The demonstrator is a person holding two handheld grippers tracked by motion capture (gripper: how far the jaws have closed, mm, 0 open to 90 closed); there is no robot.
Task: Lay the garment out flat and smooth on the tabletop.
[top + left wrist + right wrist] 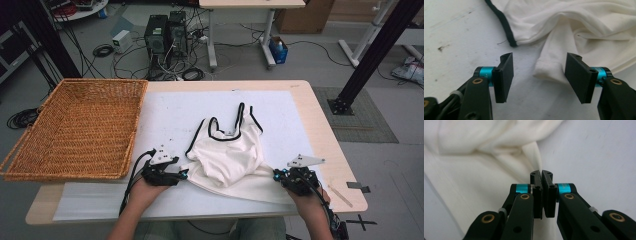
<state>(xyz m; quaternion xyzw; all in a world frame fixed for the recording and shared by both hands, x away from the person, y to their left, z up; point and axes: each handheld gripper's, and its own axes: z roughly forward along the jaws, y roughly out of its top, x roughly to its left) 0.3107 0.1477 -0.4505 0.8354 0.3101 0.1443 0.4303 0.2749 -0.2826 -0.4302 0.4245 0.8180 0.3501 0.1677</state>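
- Right gripper (541, 173): jaws pressed together, thin fold of the white top (474, 170) pinched btwn them, at the garment's lower right edge; seen in high view too (278, 175).
- Left gripper (539, 65): jaws wide apart, nothing held. A hemmed corner of the top (549, 67) lies on the sheet in the gap, closer to the far-side jaw, not touching either as far as I can tell.
- Black trim (504, 25) of the top ends just ahead of the left gripper's near-side jaw, outside the gap.
- Top (227, 155) sits crumpled mid-table on the white sheet (165, 115), straps and black-edged neckline toward the far side, hem toward the person.
- Wicker basket (75, 130) at table's left, well apart from the top, nothing in it.
- Step, my read: right side gripped, left side lined up for its grab, prob. to spread or fold the top.
- Next move needs: nudge left gripper fwd so hem corner sits deep btwn the jaws, close on it, then pull both sides evenly. Risk: catching only one layer, or corner slipping out.
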